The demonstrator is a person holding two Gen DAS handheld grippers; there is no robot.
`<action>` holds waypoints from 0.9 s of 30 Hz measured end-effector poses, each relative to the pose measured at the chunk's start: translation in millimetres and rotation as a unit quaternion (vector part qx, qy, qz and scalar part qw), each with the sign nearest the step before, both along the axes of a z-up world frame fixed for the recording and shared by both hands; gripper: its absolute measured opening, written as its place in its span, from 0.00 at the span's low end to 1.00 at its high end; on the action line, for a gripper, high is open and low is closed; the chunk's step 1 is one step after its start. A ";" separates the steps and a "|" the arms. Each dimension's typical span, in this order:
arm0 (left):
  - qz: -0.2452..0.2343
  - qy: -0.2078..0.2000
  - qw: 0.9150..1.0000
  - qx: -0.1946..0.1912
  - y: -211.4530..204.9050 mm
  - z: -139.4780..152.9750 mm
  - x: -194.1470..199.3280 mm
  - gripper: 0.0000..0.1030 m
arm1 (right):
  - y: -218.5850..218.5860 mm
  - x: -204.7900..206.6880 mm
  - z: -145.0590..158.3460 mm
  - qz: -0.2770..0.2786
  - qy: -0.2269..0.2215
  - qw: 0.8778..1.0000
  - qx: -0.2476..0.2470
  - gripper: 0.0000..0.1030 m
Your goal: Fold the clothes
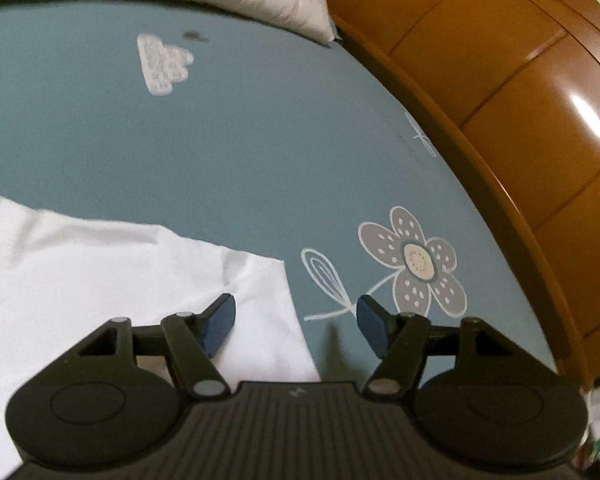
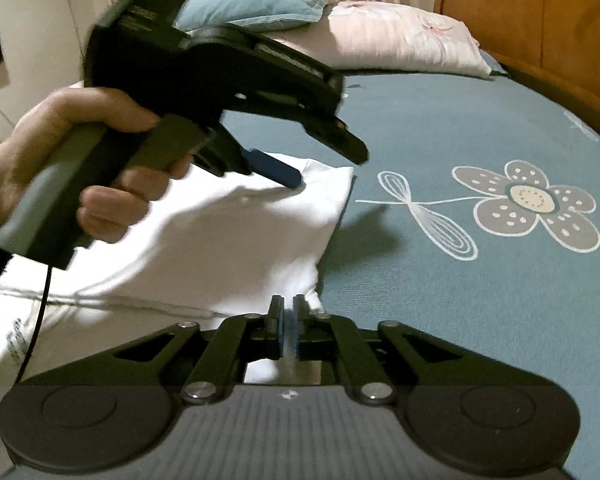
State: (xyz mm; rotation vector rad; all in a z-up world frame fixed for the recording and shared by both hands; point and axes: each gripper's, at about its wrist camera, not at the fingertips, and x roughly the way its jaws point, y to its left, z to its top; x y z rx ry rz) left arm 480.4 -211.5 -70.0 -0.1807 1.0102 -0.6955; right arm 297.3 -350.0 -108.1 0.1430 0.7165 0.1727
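Note:
A white garment (image 1: 100, 280) lies partly folded on the blue bed sheet (image 1: 220, 140). In the left wrist view my left gripper (image 1: 296, 320) is open just above the garment's right edge, one blue pad over the cloth and the other over bare sheet. The right wrist view shows the same garment (image 2: 220, 240), with the left gripper (image 2: 328, 170) held by a hand (image 2: 60, 128) over its far corner, holding nothing. My right gripper (image 2: 288, 320) is shut on the garment's near edge, a thin strip of cloth showing between its pads.
The sheet (image 2: 420, 320) carries a grey flower print (image 2: 528, 200). A pink pillow (image 2: 400, 36) and a blue pillow (image 2: 252, 4) lie at the head of the bed. A wooden bed frame (image 1: 500, 80) runs along the right side. A cable (image 2: 40, 320) hangs from the left gripper.

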 end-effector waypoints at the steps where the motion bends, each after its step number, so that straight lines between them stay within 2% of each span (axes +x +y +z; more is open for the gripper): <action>1: -0.001 -0.006 1.000 0.010 6.6 8.0 -4.8 0.65 | -0.2 -0.4 0.8 0.001 0.000 1.000 0.007 0.16; 3: 0.002 -0.014 1.000 0.027 23.4 21.0 -14.6 0.66 | -0.7 -1.3 2.3 0.003 -0.001 1.000 0.021 0.25; 5: 0.009 -0.023 0.999 0.040 44.1 31.5 -27.3 0.70 | -1.1 -4.0 5.0 0.006 -0.004 0.999 0.037 0.27; 9: 0.038 -0.025 0.997 0.059 86.6 30.0 -51.3 0.74 | 1.6 -9.5 12.2 0.011 -0.020 0.999 0.045 0.42; 13: 0.079 0.009 0.995 0.055 120.7 0.0 -62.4 0.74 | 4.4 -11.0 14.6 0.013 -0.024 0.999 0.040 0.43; 16: 0.109 0.015 0.991 0.076 139.0 -19.9 -66.8 0.73 | 6.6 -12.1 16.5 0.015 -0.027 0.999 0.037 0.44; 19: 0.134 0.008 0.989 0.066 153.5 -15.1 -79.4 0.74 | 2.9 -11.9 16.7 0.002 -0.027 0.999 0.036 0.46; 22: 0.132 -0.029 0.989 0.056 158.5 -4.2 -101.8 0.74 | -1.7 -11.5 16.2 -0.005 -0.028 0.999 0.041 0.46; 25: 0.111 -0.070 0.986 0.098 146.7 -3.1 -127.2 0.74 | -3.1 -12.0 15.7 -0.008 -0.029 0.999 0.041 0.47; 27: 0.104 -0.079 0.985 0.114 144.3 -7.0 -138.3 0.74 | -3.2 -12.3 15.0 -0.009 -0.028 0.999 0.038 0.48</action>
